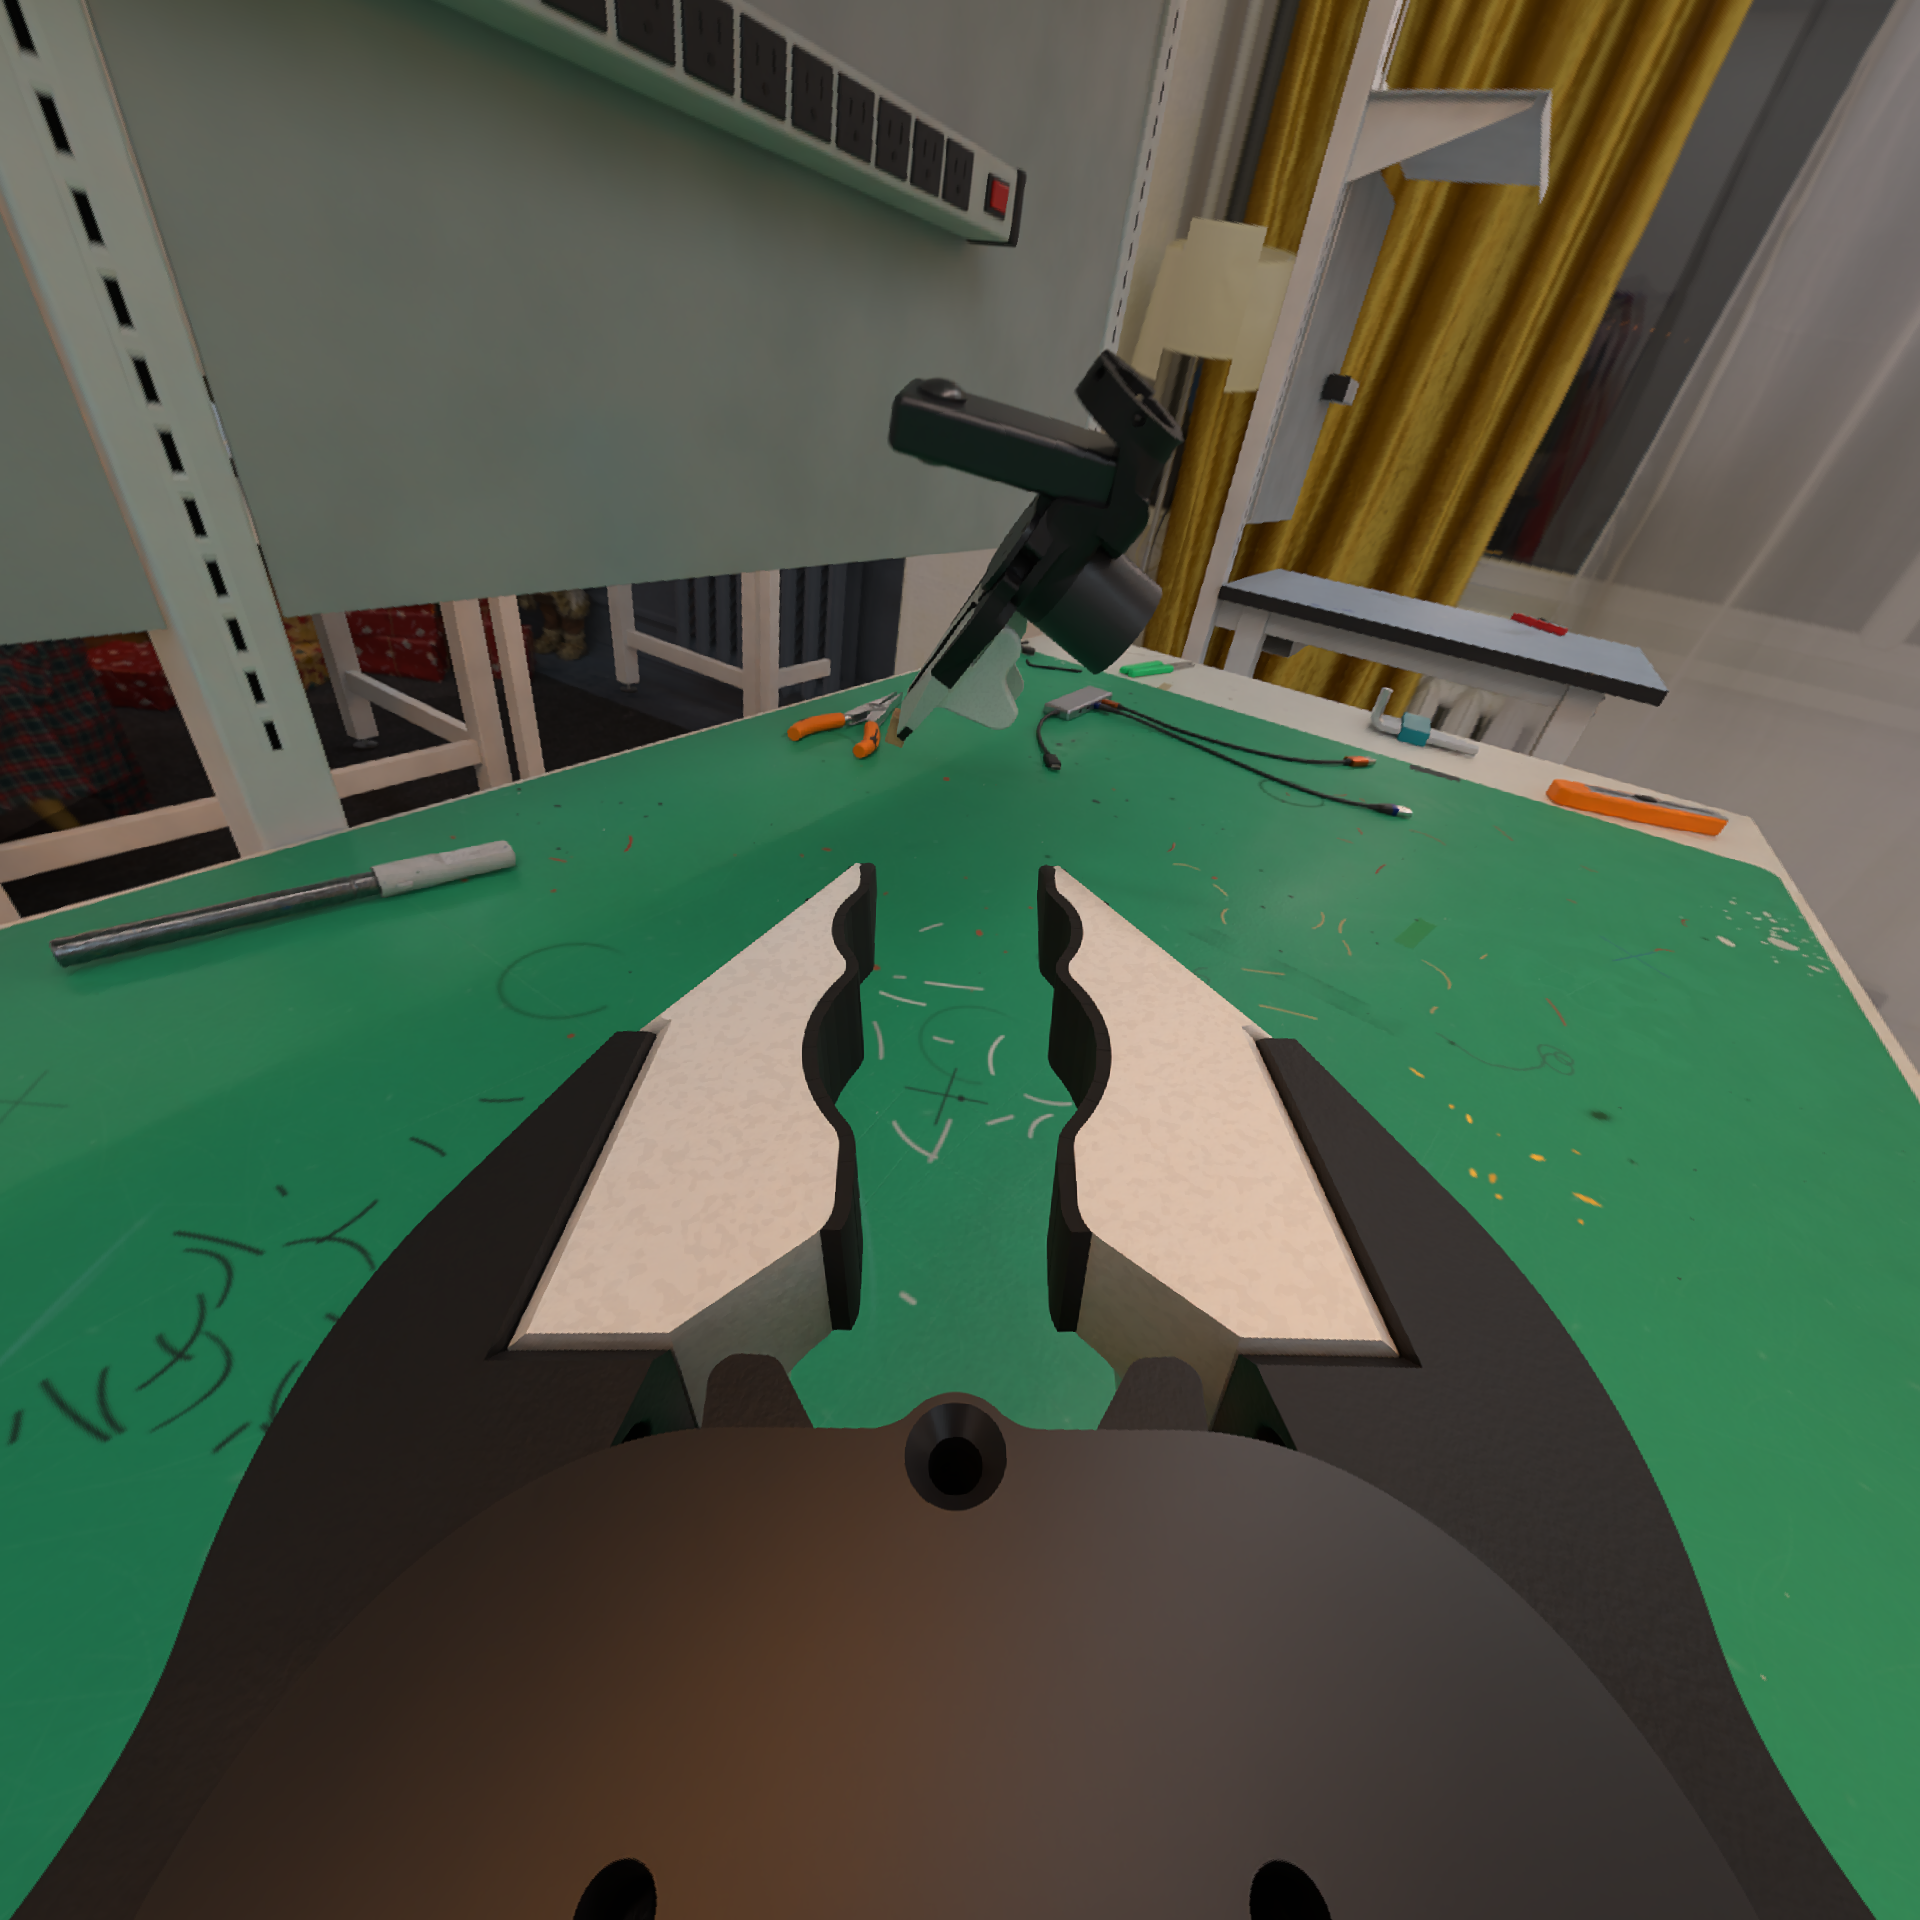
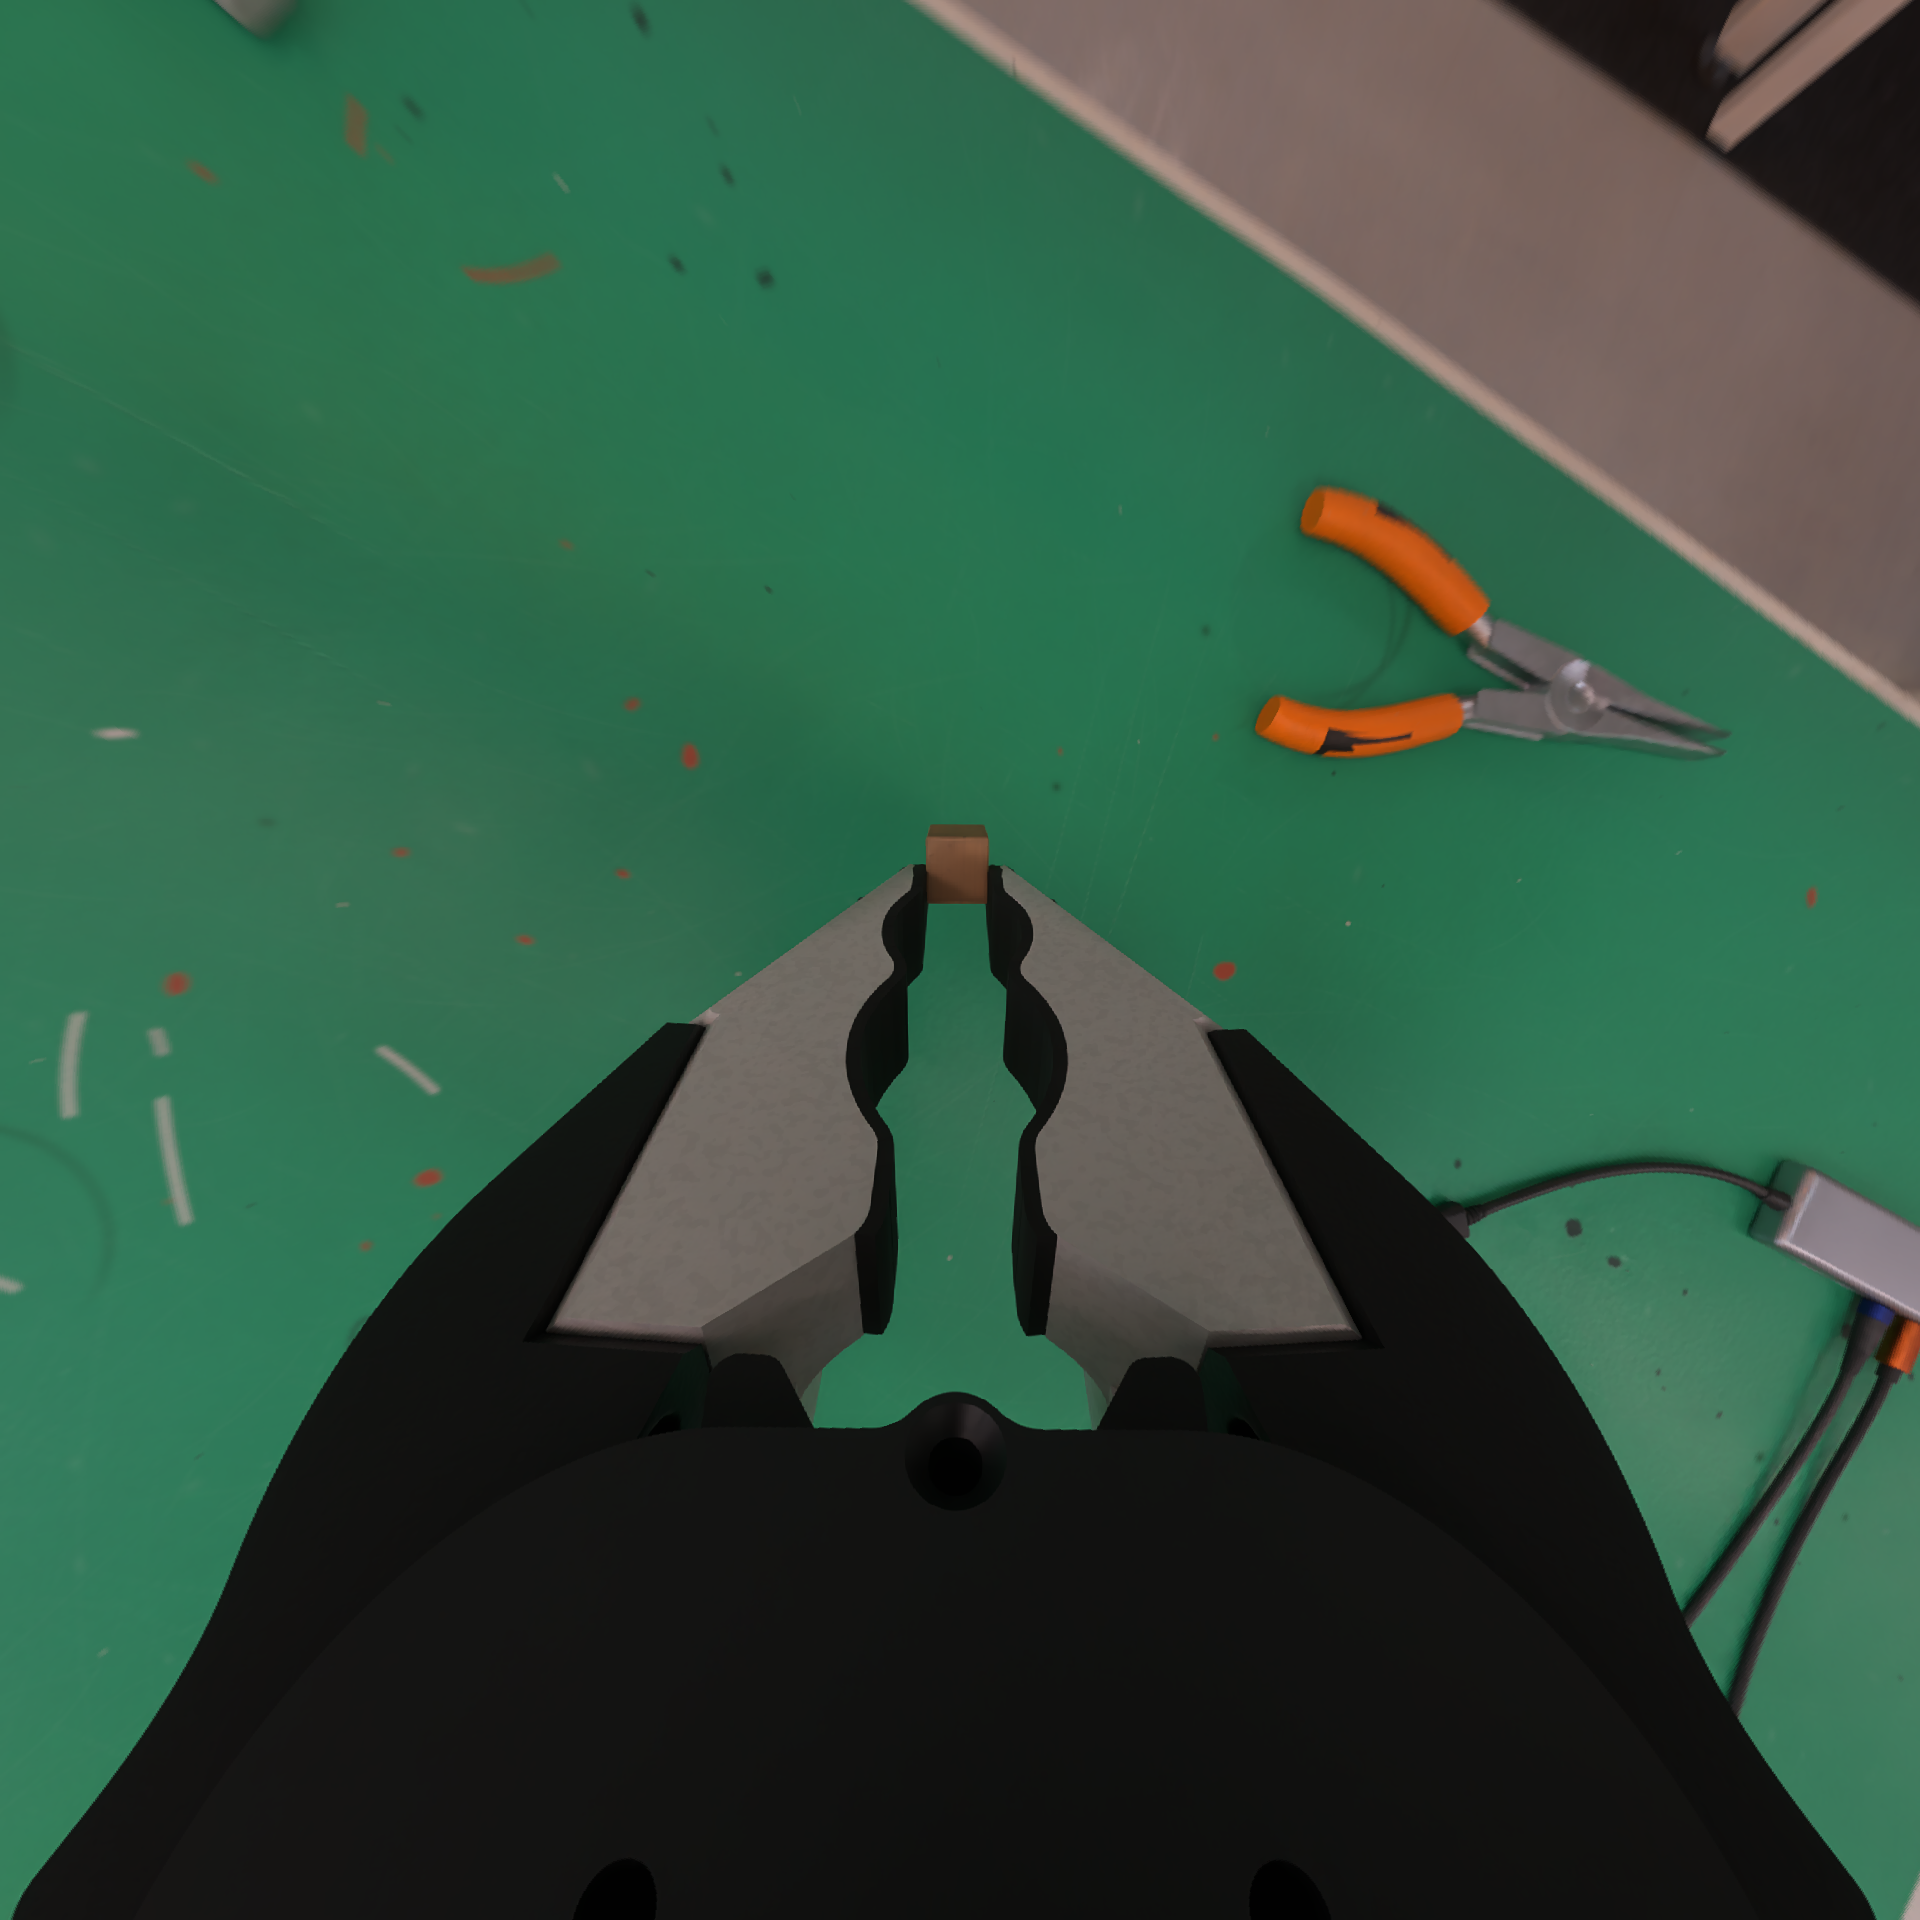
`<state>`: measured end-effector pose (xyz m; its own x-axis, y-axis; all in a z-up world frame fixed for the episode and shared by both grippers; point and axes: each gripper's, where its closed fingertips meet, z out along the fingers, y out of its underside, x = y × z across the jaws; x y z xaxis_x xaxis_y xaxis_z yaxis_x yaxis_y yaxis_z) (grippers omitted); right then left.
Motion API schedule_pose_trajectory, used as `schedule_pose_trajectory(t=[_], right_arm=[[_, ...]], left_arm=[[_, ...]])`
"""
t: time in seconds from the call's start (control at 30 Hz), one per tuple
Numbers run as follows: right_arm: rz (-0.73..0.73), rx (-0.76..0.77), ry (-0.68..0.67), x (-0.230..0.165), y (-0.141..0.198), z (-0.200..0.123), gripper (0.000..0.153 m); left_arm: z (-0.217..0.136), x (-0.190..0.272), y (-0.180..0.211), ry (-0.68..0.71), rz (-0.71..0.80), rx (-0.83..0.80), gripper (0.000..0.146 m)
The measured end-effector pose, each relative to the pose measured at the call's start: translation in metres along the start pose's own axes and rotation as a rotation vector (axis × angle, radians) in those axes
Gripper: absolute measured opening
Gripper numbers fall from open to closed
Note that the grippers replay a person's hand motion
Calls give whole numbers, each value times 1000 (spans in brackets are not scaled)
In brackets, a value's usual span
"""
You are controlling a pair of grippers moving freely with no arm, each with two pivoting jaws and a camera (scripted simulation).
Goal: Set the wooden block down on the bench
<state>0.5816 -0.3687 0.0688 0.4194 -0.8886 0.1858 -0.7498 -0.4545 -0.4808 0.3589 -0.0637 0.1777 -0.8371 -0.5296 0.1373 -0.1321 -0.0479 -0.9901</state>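
Tongs on the right (image 2: 956,883) point steeply down at the bench (image 2: 623,520), their tips pinched on the small wooden block (image 2: 956,864), which sits at the very ends of the fingers just above or at the green mat; contact with the mat cannot be told. Right of it lie orange-handled pliers (image 2: 1455,644), apart from the block, and beyond them the mat ends at a pale bench edge (image 2: 1507,260). A grey hub with cables (image 2: 1839,1226) lies at near right. Open mat spreads to the left and far side.

Left tongs (image 1: 956,883) hover low over the middle of the bench, parted with nothing between them, bare scuffed mat ahead. A grey marker (image 1: 281,902) lies far left, an orange knife (image 1: 1636,808) near the right edge. Behind stand a slotted white upright (image 1: 135,416), a power strip (image 1: 810,94) and yellow curtains (image 1: 1455,312).
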Motion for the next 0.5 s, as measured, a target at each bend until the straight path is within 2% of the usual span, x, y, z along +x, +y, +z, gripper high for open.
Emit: schedule_pose_trajectory(t=[0.13, 0.27, 0.4, 0.5], right_arm=[[11, -106, 0, 6, 12, 30, 11], [51, -157, -22, 7, 21, 45, 11], [59, -214, -58, 1, 29, 49, 11], [72, -174, -63, 0, 21, 39, 14]], left_arm=[[0, -7, 5, -13, -6, -16, 30], [0, -13, 9, -20, -22, -20, 30], [0, -15, 11, -20, -34, -22, 30], [0, -15, 10, -23, -33, -21, 29]])
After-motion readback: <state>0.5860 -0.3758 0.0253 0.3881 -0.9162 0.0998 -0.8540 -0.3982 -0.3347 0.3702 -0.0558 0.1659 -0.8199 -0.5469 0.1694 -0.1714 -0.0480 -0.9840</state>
